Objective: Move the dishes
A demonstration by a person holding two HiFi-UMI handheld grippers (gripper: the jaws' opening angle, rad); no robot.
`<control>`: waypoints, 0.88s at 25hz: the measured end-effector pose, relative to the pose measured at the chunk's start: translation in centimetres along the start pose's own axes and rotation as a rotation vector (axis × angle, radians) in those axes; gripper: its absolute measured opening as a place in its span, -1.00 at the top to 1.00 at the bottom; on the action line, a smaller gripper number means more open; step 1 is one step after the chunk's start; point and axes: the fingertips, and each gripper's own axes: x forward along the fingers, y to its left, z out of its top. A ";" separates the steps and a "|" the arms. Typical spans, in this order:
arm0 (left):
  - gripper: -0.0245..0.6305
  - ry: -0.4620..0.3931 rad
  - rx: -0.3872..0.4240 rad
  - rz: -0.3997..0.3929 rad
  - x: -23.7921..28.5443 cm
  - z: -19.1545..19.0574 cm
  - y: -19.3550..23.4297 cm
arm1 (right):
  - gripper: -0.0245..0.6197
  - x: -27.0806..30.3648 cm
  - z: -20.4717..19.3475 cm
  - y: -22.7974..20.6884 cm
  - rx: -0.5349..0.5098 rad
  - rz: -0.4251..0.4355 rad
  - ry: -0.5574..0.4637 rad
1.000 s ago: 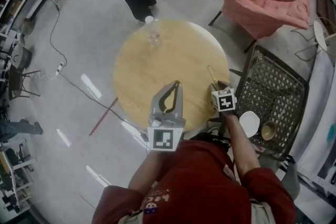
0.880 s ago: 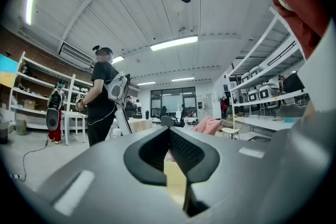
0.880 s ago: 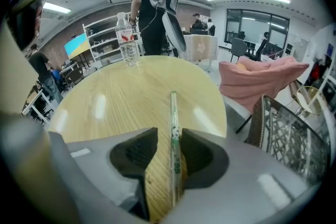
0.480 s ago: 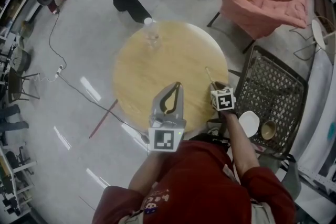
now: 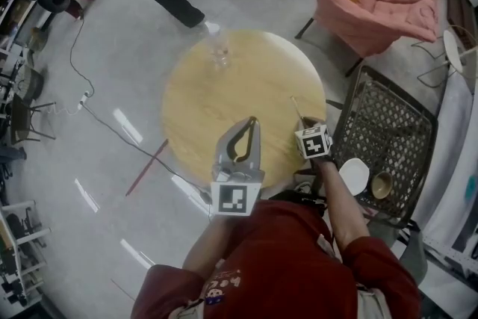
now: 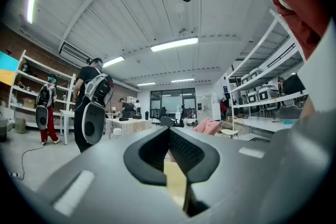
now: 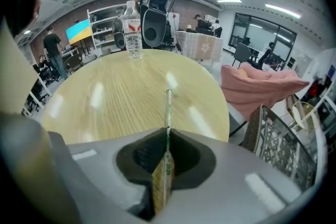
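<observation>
My right gripper [image 7: 168,136] has just been closing, and its fingers [image 7: 195,157] now pinch a thin pale stick in a paper sleeve with green print [image 7: 168,107], probably wrapped chopsticks. I grip it low on the sleeve and tilt it down over the near right edge of the round light-wood desk [image 5: 224,97]. That way the free end reaches out over the top, I judge so I can carry it flat. I cannot tell whether that end touches the wood.

My left gripper [image 5: 252,122] hangs level above the desk's near side, its fingers [image 6: 149,150] pressed together on nothing, kept out of the way.

The small white plate [image 5: 354,175] and the brown bowl [image 5: 382,186] sit side by side on the seat of the dark metal lattice chair [image 5: 388,123] just right of the desk, with neither gripper on them. A clear plastic water bottle [image 5: 218,48] stands at the far edge, well apart from my working side.
</observation>
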 end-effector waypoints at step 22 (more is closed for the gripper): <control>0.90 -0.019 0.008 -0.022 0.5 1.1 -0.9 | 0.86 -2.8 3.1 -0.5 0.077 -0.020 -0.121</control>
